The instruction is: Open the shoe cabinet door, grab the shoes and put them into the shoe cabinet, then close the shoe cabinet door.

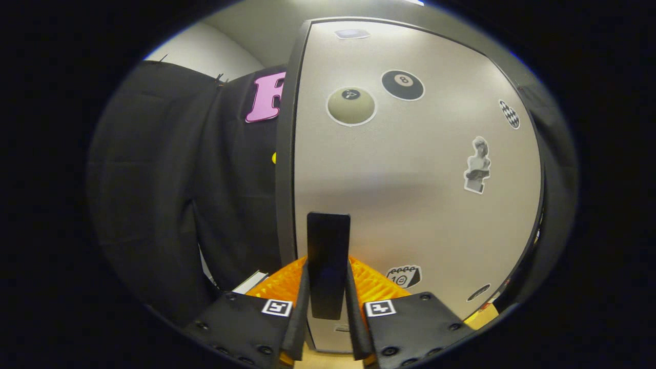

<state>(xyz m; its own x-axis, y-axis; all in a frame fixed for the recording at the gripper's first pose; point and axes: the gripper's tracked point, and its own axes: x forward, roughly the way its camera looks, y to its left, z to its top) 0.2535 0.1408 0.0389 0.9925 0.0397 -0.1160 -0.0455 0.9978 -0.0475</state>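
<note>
From the gripper view, the gripper (328, 307) has its two fingers pressed in from either side on a flat black door handle (328, 256), which stands up between them and reaches a little beyond their tips. Just beyond the handle is the shoe cabinet door (410, 205), a pale grey panel dotted with stickers: a black eight-ball sticker (403, 84) and a beige ball sticker (351, 106) well beyond the fingers, a statue-bust sticker (477, 165) off to the right, and a small calendar sticker (404, 276) just right of the right finger. The door's dark left edge (287, 154) runs upward to the left of the handle; whether it has begun to swing from the cabinet frame is hard to judge through this lens, though it looks shut or nearly so. No shoes are visible here. My reading is that the job is at its very first step: the handle is gripped, and pulling the door open, fetching the shoes, placing them inside and closing up are all still ahead.
</note>
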